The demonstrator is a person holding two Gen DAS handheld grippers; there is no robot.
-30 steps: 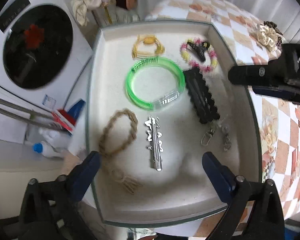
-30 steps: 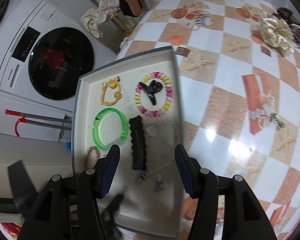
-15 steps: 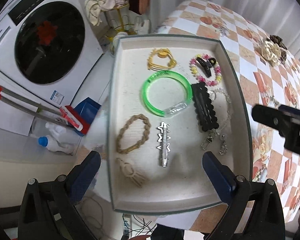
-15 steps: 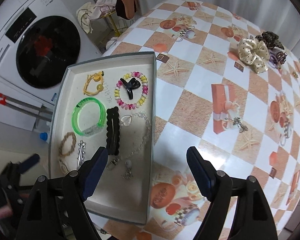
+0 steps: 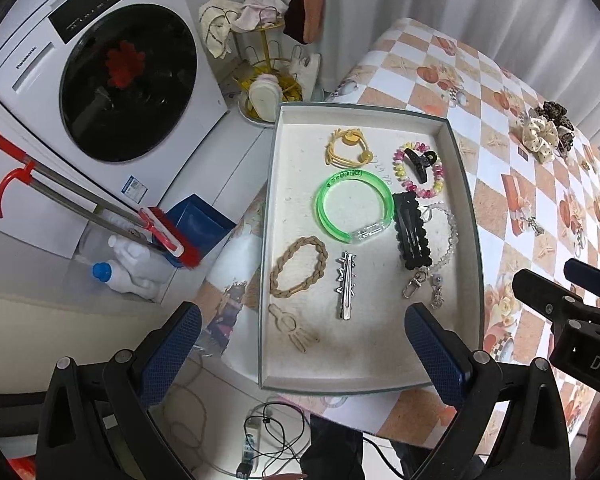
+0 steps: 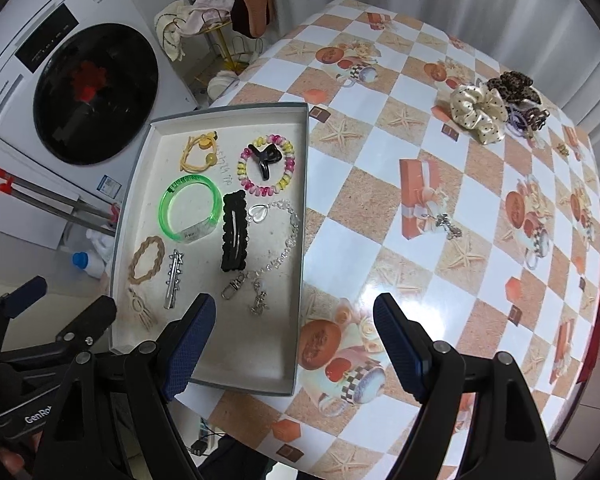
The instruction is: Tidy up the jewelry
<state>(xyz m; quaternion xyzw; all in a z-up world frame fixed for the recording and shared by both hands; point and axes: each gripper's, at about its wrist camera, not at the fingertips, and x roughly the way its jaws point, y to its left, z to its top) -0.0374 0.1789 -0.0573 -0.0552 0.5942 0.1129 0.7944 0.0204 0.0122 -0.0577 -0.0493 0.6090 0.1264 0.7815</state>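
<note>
A shallow grey tray point(image 5: 466, 184) point(image 6: 305, 184) lies at the table's left edge. It holds a green bangle point(image 5: 354, 206) point(image 6: 189, 210), a black clip point(image 5: 411, 236) point(image 6: 234, 236), a bead bracelet with a black claw clip point(image 5: 419, 168) point(image 6: 266, 166), a yellow hair tie point(image 5: 346, 146), a braided tan bracelet point(image 5: 298, 266), a silver spiked clip point(image 5: 346, 286) and a chain point(image 6: 276, 256). My left gripper point(image 5: 300, 354) is open and empty, high above the tray's near end. My right gripper point(image 6: 296, 342) is open and empty above the tray's near right corner.
A small charm point(image 6: 446, 224) lies on the checked tablecloth point(image 6: 380, 152). Scrunchies point(image 6: 480, 112) lie at the far right. A washing machine point(image 5: 112, 80), a broom point(image 5: 168, 236) and a blue bin point(image 5: 200, 220) stand on the floor left of the table.
Both grippers have pulled up and back from the tray, so more of the table and floor shows. Nothing in the tray has moved.
</note>
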